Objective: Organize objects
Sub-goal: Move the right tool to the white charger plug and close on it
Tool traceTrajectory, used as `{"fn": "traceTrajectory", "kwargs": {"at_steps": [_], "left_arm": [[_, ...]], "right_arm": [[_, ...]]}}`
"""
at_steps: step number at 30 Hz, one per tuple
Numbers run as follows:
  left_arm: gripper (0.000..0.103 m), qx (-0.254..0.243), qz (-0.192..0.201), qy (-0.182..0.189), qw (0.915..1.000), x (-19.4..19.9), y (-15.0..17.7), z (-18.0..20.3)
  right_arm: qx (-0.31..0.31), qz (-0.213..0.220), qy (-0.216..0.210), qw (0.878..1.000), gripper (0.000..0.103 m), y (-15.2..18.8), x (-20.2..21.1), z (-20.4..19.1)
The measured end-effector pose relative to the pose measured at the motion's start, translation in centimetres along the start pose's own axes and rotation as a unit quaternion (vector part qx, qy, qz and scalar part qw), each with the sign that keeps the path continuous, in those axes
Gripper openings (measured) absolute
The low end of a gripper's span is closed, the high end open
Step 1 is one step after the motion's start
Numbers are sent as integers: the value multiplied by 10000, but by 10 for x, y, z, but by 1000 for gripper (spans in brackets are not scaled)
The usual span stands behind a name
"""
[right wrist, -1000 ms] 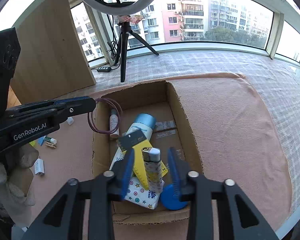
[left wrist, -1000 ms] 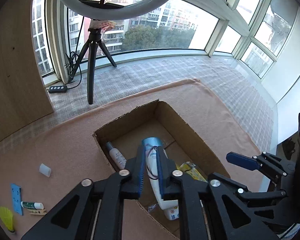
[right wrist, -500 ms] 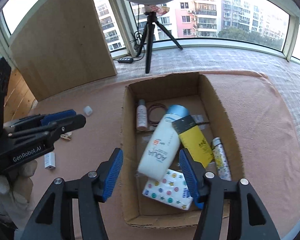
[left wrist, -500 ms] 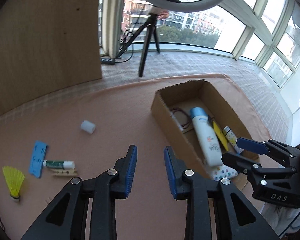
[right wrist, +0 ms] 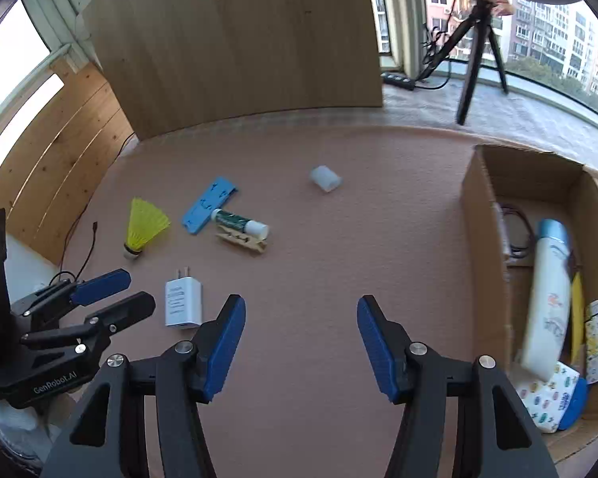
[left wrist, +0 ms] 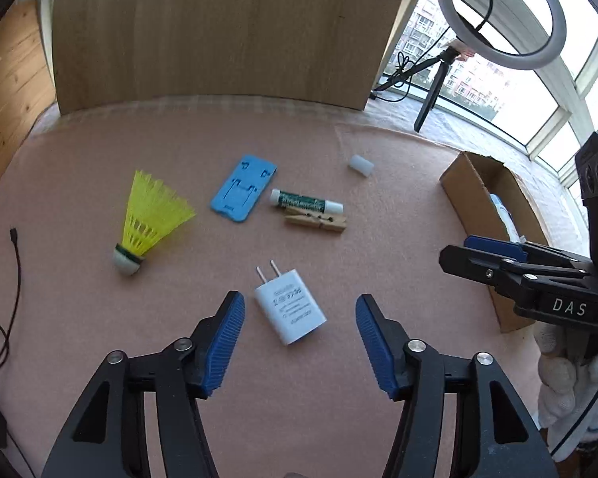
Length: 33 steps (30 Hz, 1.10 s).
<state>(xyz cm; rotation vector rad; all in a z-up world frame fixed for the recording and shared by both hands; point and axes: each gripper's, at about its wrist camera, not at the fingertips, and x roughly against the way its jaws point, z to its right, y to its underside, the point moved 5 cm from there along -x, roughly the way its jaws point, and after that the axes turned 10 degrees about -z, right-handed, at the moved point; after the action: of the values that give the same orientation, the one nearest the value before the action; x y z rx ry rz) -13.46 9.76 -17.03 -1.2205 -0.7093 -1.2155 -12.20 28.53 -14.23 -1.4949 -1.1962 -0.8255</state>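
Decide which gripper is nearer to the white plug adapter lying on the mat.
Left. The left gripper, jaws opening, hangs right over the white plug adapter, which shows between its fingers. The right gripper, empty, is off to the adapter's box side.

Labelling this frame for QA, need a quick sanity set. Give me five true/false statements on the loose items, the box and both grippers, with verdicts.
1. The white charger plug lies on the mat in line with the gap of the left gripper, not gripped. True; the jaws are opening.
2. The yellow shuttlecock is in the cardboard box. False: it lies on the pink mat.
3. The wooden clothespin lies against the green-labelled tube. True.
4. The right gripper holds the white bottle. False: it is empty; the bottle lies in the box.
5. The blue phone stand stands upright. False: it lies flat.
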Motion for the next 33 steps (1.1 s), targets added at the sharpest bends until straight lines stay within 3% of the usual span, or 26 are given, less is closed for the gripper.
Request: {"fn": "traceTrajectory", "kwargs": {"at_steps": [4, 7, 9, 14, 26, 33], "left_arm": [[68, 160, -170, 209, 9995, -8, 11, -19], [68, 291, -310, 170, 9990, -20, 15, -29], [67, 356, -392, 319, 9981, -25, 17, -36], [43, 98, -414, 464, 9980, -29, 14, -34], [48, -59, -722, 723, 9948, -51, 10, -21], [48, -309, -681, 530, 9958, -52, 4, -13]], "right_arm": [[55, -348, -446, 9984, 54, -4, -20, -32], [225, -492, -386, 9978, 53, -7, -33, -53], [290, -622, -421, 9968, 43, -7, -42, -65], [312, -914, -521, 9940, 35, -5, -63, -81], [102, -1257, -651, 9899, 27, -8, -89, -83], [168, -1331, -666, 9887, 26, -12, -95, -87]]}}
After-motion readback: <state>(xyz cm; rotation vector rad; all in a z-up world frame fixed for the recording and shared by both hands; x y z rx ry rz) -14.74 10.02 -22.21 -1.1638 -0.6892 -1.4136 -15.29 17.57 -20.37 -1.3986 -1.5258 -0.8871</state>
